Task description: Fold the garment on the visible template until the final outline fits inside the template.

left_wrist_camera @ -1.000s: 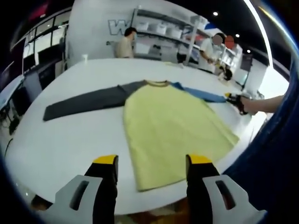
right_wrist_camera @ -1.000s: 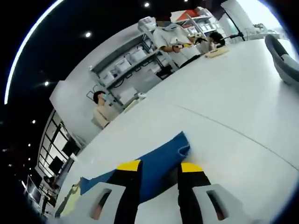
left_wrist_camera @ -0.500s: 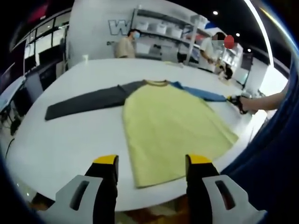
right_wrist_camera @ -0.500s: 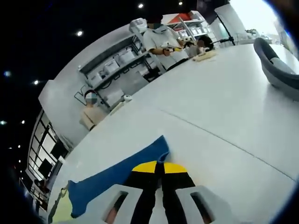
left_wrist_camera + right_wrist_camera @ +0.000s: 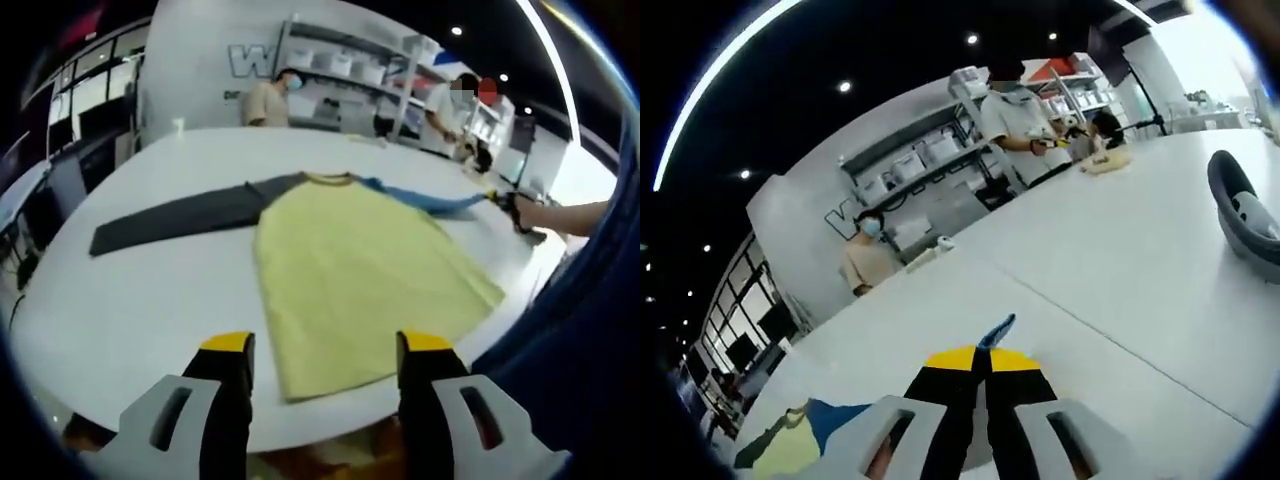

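A long-sleeved shirt lies flat on the white table (image 5: 150,300). Its body is pale yellow (image 5: 360,265), one sleeve is dark grey (image 5: 180,215) and stretches left, the other is blue (image 5: 425,198) and runs right. My left gripper (image 5: 325,352) hovers open over the near table edge, just short of the shirt's hem. My right gripper (image 5: 980,358) is shut on the blue sleeve's cuff (image 5: 997,330) and holds it lifted off the table. In the left gripper view the right gripper (image 5: 505,203) is at the far right with a hand on it.
A grey curved object (image 5: 1245,205) lies on the table to the right of my right gripper. People stand behind the table by shelving (image 5: 345,75), and one works at the far end (image 5: 1015,110). A dark blue sleeve (image 5: 560,370) covers the left gripper view's right side.
My right gripper has shut on the blue cuff and lifted it, so the sleeve rises off the table. The left gripper has stayed open near the hem.
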`<state>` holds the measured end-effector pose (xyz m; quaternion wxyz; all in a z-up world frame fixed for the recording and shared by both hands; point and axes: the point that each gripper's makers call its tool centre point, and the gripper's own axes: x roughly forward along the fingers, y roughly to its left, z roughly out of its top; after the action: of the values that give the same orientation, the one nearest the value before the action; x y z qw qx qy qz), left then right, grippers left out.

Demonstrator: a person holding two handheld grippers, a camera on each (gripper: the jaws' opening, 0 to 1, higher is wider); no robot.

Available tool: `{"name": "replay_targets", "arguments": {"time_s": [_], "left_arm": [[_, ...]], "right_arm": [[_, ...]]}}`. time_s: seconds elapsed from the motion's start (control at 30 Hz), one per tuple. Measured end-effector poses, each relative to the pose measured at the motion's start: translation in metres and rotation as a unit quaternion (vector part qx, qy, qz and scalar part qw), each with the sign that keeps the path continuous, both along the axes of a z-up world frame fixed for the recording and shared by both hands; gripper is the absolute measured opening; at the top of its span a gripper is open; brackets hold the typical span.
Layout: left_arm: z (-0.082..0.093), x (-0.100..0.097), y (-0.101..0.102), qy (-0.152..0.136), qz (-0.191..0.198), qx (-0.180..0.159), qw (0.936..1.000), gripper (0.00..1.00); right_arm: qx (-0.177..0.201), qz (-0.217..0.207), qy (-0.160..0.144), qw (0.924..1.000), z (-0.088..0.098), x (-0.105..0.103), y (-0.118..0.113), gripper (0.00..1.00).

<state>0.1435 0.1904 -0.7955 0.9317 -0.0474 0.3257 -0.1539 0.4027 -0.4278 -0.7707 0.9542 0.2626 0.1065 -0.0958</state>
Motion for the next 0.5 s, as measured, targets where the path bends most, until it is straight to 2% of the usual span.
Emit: {"name": "replay_targets", "arguments": {"time_s": [0.07,0.13,0.23,0.4,0.47,0.5], "left_arm": [[0.001,-0.001,-0.001,-0.001,0.0,-0.003,1.0,0.54],[0.0,-0.002,0.0,-0.002,-0.001,-0.005,1.0,0.54],[-0.003,-0.006,0.004,-0.002,-0.003,-0.006,1.0,0.54],[-0.003,-0.009,0.006,-0.007,0.004,-0.011,0.9999,0.54],[-0.004,-0.012,0.009,-0.008,0.006,-0.013,0.9999,0.54],[-0.004,-0.013,0.009,-0.009,0.008,-0.014,0.9998,0.53]], "right_arm": [[-0.008,0.013,-0.023,0.9996,0.019,-0.001,0.011,0.0],[-0.008,0.027,-0.047,0.9985,0.031,0.005,0.015,0.0],[-0.011,0.04,-0.059,0.9974,0.043,0.009,0.025,0.0],[-0.006,0.08,-0.094,0.9924,0.072,0.019,0.059,0.0],[-0.014,0.125,-0.114,0.9856,0.089,0.025,0.092,0.0],[-0.012,0.138,-0.116,0.9836,0.09,0.029,0.098,0.0]]}}
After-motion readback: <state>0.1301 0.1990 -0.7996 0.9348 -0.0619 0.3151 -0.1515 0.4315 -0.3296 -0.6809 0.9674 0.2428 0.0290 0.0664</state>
